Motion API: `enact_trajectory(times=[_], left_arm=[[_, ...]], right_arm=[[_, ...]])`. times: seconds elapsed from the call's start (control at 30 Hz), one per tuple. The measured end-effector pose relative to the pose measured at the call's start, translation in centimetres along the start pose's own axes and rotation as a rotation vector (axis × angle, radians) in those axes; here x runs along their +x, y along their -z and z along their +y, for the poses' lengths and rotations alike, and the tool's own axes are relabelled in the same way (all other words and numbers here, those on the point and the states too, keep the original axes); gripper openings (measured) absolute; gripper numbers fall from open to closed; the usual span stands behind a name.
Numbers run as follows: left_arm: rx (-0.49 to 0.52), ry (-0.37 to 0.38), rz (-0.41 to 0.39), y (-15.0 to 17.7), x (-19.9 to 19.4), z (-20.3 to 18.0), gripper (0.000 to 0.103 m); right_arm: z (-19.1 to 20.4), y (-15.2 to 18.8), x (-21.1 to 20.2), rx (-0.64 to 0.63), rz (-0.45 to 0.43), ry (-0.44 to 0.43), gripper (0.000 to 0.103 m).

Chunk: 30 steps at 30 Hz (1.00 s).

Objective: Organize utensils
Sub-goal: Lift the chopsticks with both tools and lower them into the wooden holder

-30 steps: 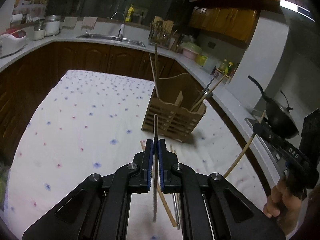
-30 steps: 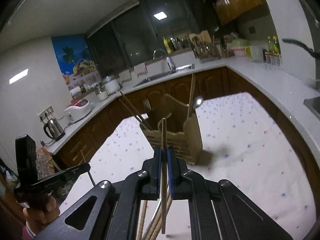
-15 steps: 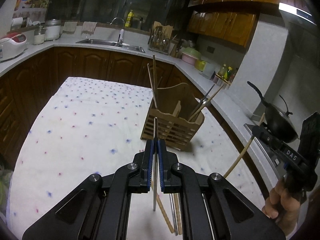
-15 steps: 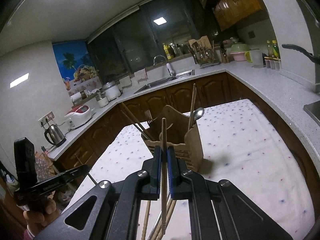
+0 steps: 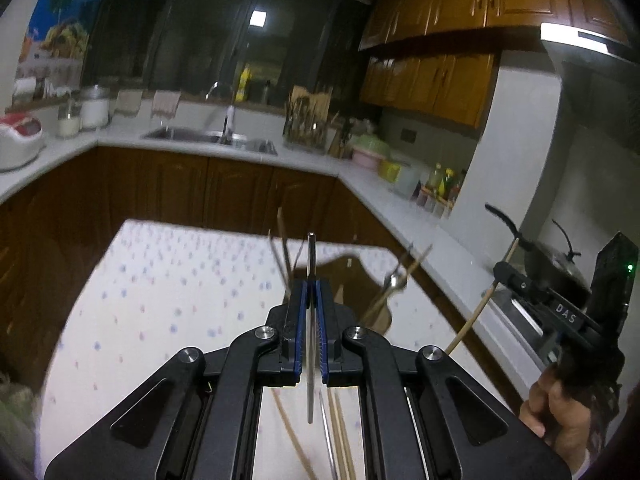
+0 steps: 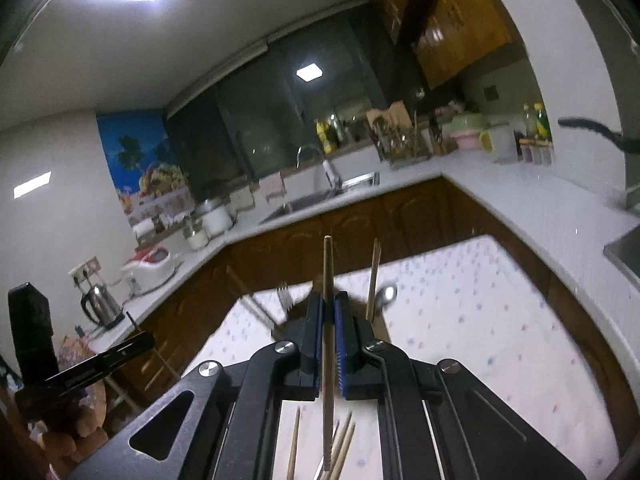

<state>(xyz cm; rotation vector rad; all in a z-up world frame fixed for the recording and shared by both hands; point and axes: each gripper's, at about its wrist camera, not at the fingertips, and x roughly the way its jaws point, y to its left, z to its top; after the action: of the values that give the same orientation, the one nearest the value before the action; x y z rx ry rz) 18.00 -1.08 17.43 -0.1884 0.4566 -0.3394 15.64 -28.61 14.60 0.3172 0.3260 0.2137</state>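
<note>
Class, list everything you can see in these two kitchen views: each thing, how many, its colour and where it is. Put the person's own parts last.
Utensil holder: one, wooden, on the table, partly hidden.
Tablecloth: one, white with dots, covering the table.
Loose chopsticks: several, tan, on the cloth below the grippers.
Kettle: one, steel, left counter.
Wok: one, black, on the stove.
Left gripper: black, shut on a metal chopstick.
Right gripper: black, shut on a wooden chopstick.

Metal utensil [image 5: 310, 332] upright, wooden chopstick [image 6: 328, 344] upright, both gripped
</note>
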Motion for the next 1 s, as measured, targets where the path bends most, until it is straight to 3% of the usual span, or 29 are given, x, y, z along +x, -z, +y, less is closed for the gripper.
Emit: enact_trajectory(times=[0.23,0.5,0.77,1.0], left_arm=[[0.005,-0.002,-0.095,-4.1,1.8,-1.0,0.004],[-0.025,-0.051,-0.166,-6.4,6.2,-1.2,0.004],[-0.039,-0.079,-0.089,-3.3,10.8,-0.5,0.004],[-0.053,-0.085,-0.007,0.1,12.6,0.7,0.005]], right_arm=[[0.1,-4.0,2.4,-0.01,-0.081,0.032,0.006],[-0.6,-5.9,4.8,-0.006,-0.182,0.064,0.006],[-1.5,-3.9,7.4,-0.01,-0.196,0.087,0.006],[-2.8,-0.7,9.2,0.001,-0.108,0.093,0.006]])
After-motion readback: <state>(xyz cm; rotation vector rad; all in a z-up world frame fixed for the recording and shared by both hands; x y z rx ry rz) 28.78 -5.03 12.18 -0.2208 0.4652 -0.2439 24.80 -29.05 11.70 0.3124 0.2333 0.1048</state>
